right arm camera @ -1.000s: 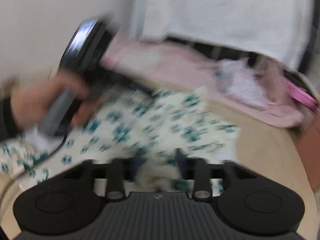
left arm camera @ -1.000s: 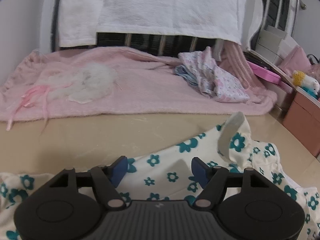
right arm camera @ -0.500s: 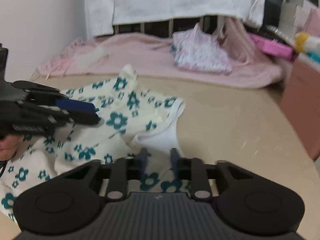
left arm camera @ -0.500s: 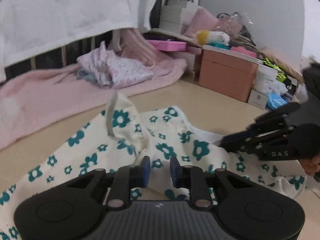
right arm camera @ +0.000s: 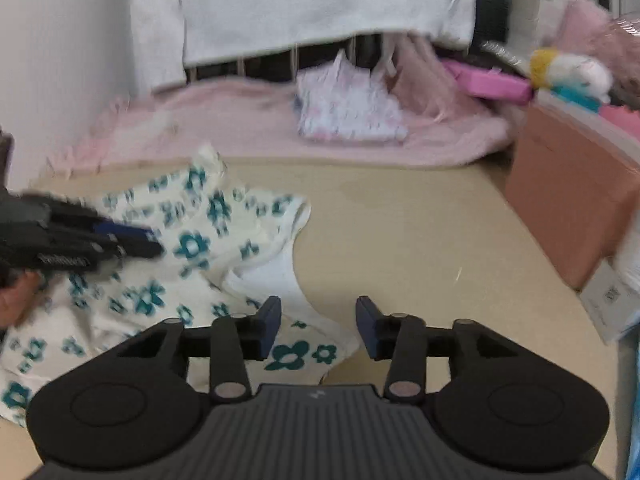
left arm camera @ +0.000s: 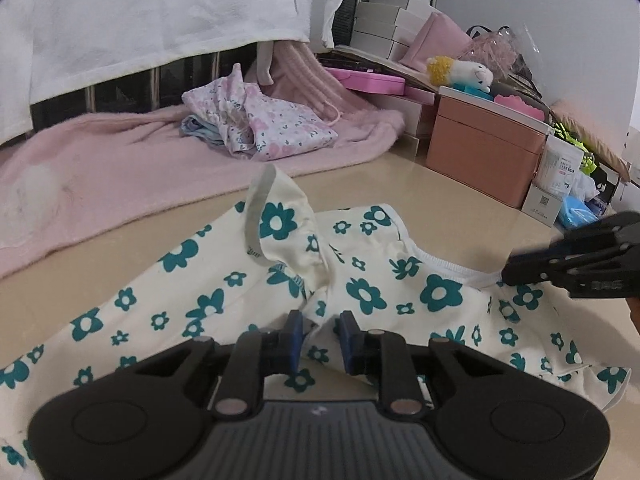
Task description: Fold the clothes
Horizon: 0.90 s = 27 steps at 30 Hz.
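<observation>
The left tool, at 6 o'clock in its own view, has its blue pads drawn close with a ridge of the floral garment bunched between them, so it appears clamped on the cloth. The right tool, at 6 o'clock in the right wrist view, stands wide apart with nothing between its pads; the garment's corner lies just under its left finger, and bare tabletop shows below the right one. The garment, cream with teal flowers, lies crumpled on the beige tabletop, spreading from 6 toward 9 o'clock in the right wrist view, a white-trimmed opening curving along its edge. In the left wrist view the right tool enters at 3 o'clock, its tip at that white trim; whether it touches I cannot tell. A ruffled sleeve stands up near the centre. Beyond the garment, at 11 o'clock, a pink blanket lies along the tabletop's far edge with a folded pastel bundle on it at 12 o'clock. At 2 o'clock sit a salmon box and a plush toy. Farthest, a white cloth hangs over dark rails.
</observation>
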Motion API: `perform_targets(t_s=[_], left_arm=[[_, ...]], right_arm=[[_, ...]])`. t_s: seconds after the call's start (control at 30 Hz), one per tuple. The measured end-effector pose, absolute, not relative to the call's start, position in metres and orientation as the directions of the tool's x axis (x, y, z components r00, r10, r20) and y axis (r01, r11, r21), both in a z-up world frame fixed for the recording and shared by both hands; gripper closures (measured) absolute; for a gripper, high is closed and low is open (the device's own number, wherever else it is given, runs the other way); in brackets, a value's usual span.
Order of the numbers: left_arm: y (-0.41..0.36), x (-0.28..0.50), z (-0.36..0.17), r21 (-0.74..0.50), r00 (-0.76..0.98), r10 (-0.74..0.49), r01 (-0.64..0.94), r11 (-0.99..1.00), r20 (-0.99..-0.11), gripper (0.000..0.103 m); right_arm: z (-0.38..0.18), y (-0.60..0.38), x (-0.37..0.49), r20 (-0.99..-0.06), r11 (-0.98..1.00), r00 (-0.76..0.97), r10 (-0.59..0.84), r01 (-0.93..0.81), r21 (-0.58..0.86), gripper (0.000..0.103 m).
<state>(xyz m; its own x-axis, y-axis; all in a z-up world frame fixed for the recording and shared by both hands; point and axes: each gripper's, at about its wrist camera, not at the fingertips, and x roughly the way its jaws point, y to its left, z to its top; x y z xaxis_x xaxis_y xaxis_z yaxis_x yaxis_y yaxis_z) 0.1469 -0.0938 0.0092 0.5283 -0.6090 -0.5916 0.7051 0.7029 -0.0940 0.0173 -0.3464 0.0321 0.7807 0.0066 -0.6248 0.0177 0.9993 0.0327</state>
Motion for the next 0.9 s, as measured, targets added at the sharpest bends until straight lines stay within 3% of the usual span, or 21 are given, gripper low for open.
perform_targets(t_s=[0.3, 0.37, 0.43, 0.53, 0.67, 0.73, 0.87, 0.9], left_arm=[[-0.092, 0.15, 0.009, -0.113, 0.518, -0.618, 0.706, 0.699, -0.591, 0.083], [-0.091, 0.151, 0.009, -0.121, 0.516, -0.621, 0.704, 0.7, -0.59, 0.083], [-0.092, 0.151, 0.009, -0.12, 0.517, -0.619, 0.703, 0.701, -0.591, 0.083], [-0.093, 0.15, 0.01, -0.111, 0.522, -0.614, 0.702, 0.703, -0.592, 0.083], [-0.091, 0.151, 0.009, -0.12, 0.519, -0.617, 0.701, 0.703, -0.591, 0.083], [-0.092, 0.15, 0.01, -0.117, 0.52, -0.616, 0.701, 0.704, -0.592, 0.083], [-0.093, 0.149, 0.01, -0.112, 0.524, -0.611, 0.698, 0.707, -0.593, 0.083], [-0.093, 0.148, 0.01, -0.112, 0.525, -0.611, 0.698, 0.708, -0.593, 0.083]], right_arm=[[0.022, -0.351, 0.01, -0.673, 0.998, 0.737, -0.062, 0.047, -0.04, 0.097], [0.032, -0.345, 0.011, -0.647, 0.997, 0.759, -0.07, 0.045, -0.056, 0.089], [0.045, -0.342, 0.017, -0.61, 0.999, 0.791, -0.052, 0.036, -0.039, 0.07], [0.052, -0.332, 0.041, -0.6, 0.999, 0.8, 0.002, -0.022, -0.026, 0.07], [0.034, -0.315, 0.083, -0.668, 0.993, 0.737, 0.101, -0.115, 0.022, 0.075], [0.023, -0.31, 0.097, -0.706, 0.993, 0.702, 0.095, -0.116, 0.018, 0.098], [0.022, -0.316, 0.105, -0.688, 0.998, 0.723, 0.065, -0.06, 0.031, 0.098], [0.021, -0.319, 0.105, -0.685, 0.998, 0.726, 0.06, -0.044, 0.04, 0.092]])
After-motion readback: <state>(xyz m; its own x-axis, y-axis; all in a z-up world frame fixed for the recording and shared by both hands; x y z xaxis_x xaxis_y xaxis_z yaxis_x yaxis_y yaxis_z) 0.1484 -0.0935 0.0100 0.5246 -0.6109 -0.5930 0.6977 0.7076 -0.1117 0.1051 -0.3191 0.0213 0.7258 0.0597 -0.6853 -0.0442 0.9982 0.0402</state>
